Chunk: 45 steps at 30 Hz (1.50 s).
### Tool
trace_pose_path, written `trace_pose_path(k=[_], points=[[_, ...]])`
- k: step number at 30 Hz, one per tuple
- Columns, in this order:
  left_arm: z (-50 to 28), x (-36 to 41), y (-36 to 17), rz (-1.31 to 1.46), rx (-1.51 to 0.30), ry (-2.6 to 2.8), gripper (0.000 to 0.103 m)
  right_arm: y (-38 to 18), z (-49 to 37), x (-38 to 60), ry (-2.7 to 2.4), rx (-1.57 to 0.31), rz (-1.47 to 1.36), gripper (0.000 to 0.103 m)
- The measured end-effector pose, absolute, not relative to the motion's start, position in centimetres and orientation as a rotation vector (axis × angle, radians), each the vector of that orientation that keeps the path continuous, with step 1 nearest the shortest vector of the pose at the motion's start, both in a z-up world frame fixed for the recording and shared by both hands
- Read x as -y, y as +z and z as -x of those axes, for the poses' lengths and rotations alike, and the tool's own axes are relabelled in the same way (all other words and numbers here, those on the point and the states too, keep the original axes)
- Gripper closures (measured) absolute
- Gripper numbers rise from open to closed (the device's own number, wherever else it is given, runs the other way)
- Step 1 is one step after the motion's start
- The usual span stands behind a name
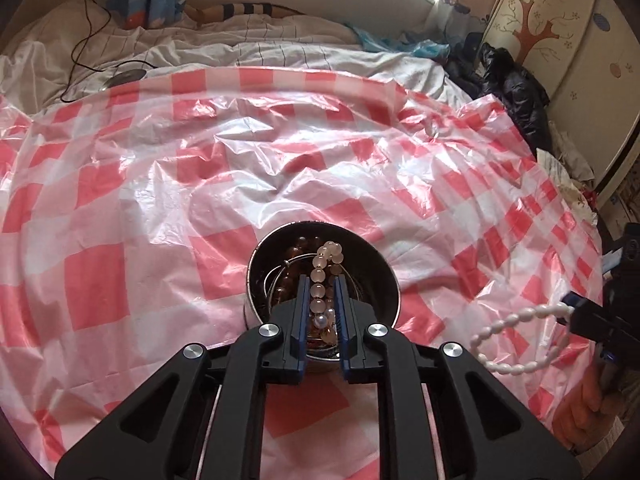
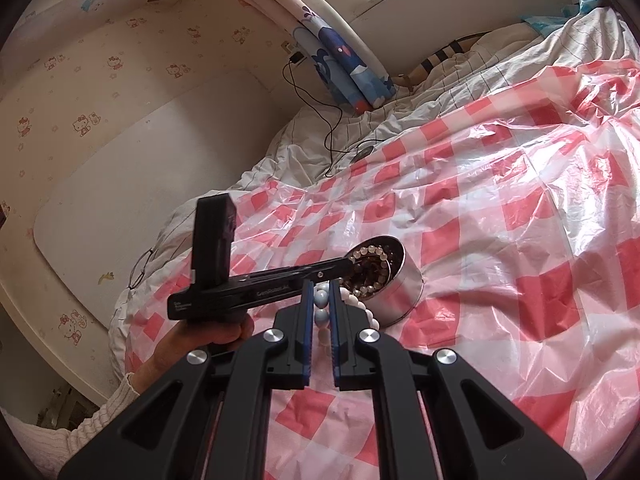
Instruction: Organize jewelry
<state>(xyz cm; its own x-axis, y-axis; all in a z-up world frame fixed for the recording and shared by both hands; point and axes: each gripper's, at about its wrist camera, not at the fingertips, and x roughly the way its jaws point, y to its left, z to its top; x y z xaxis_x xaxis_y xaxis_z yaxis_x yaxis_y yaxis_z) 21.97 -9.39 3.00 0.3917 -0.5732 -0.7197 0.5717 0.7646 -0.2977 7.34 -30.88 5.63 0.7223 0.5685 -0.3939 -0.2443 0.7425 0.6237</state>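
A round metal tin [image 1: 384, 276] [image 2: 404, 292] with dark inside sits on the pink checked plastic sheet and holds brown bead strings. My left gripper [image 1: 322, 284] is shut on a pale pink bead bracelet [image 1: 326, 258] right over the tin; it shows in the right wrist view [image 2: 348, 264] reaching over the tin's rim. My right gripper [image 2: 321, 292] is shut on a white oval-bead bracelet [image 2: 360, 308] [image 1: 516, 328], held just right of the tin and above the sheet.
The pink checked sheet [image 1: 160, 200] covers a bed with white bedding [image 1: 280, 44] behind. A black cable and a dark disc [image 1: 124, 76] lie at the back left. Dark clothes [image 1: 516, 92] pile by a wardrobe at the right. Glasses [image 2: 140, 268] lie at the bed's left edge.
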Motion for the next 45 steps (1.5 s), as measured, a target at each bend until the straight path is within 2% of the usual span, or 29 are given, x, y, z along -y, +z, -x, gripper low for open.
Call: trace_pose_path(k=[1, 3, 9, 13, 20, 22, 23, 25, 28, 33, 34, 35, 37, 39, 41, 42, 45], points=[[-21.6, 8.7, 3.7, 0.015, -0.897, -0.725, 0.084, 5.7, -7.8, 30.8, 0.482, -0.615, -0.580, 0.095], [-20.6, 7.1, 4.9, 0.045, -0.860, -0.713, 0.069, 5.8, -8.8, 30.5, 0.495, -0.620, -0.593, 0.095], [-17.2, 2.1, 6.3, 0.166, -0.800, -0.678, 0.057, 5.3, -14.1, 27.7, 0.501, -0.654, -0.575, 0.095], [-15.9, 0.7, 4.7, 0.235, -0.816, -0.683, 0.057, 2.4, -17.7, 25.9, 0.449, -0.750, -0.530, 0.095], [-16.2, 1.6, 3.1, 0.228, -0.856, -0.688, 0.055, 0.4, -19.6, 22.4, 0.245, -0.865, -0.140, 0.094], [-16.0, 1.9, 3.1, 0.209, -0.855, -0.685, 0.052, 0.2, -19.6, 21.9, 0.214, -0.885, -0.066, 0.076], [-16.0, 1.9, 3.1, 0.208, -0.855, -0.688, 0.052, 0.5, -19.3, 21.9, 0.213, -0.874, -0.054, 0.054], [-15.9, 1.9, 3.3, 0.208, -0.851, -0.693, 0.051, 1.5, -18.4, 21.9, 0.206, -0.832, -0.027, 0.045], [-15.9, 2.0, 3.5, 0.193, -0.846, -0.688, 0.050, 3.2, -16.8, 22.3, 0.200, -0.789, -0.021, 0.042], [-15.4, 2.3, 3.6, 0.147, -0.837, -0.655, 0.045, 4.4, -11.9, 23.6, 0.155, -0.747, -0.013, 0.028], [-15.2, 2.6, 3.6, 0.117, -0.832, -0.638, 0.043, 4.2, -10.4, 23.9, 0.138, -0.739, -0.015, 0.022], [-14.8, 3.0, 3.7, 0.079, -0.823, -0.621, 0.040, 4.0, -9.0, 24.1, 0.116, -0.727, -0.018, 0.017], [-14.0, 3.7, 4.0, 0.001, -0.793, -0.573, 0.035, 3.5, -6.4, 24.4, 0.084, -0.705, -0.031, 0.014], [-12.5, 4.1, 4.4, -0.055, -0.750, -0.514, 0.021, 3.2, -4.5, 24.7, 0.029, -0.684, -0.044, 0.009], [-10.7, 4.1, 4.7, -0.085, -0.706, -0.455, 0.012, 3.1, -3.2, 24.7, -0.006, -0.657, -0.051, 0.008], [-9.6, 4.1, 4.7, -0.103, -0.689, -0.432, 0.009, 3.1, -2.8, 24.5, -0.019, -0.644, -0.036, 0.008], [-7.1, 3.9, 4.3, -0.159, -0.662, -0.361, 0.008, 3.1, -1.8, 23.8, -0.053, -0.596, -0.007, 0.008]])
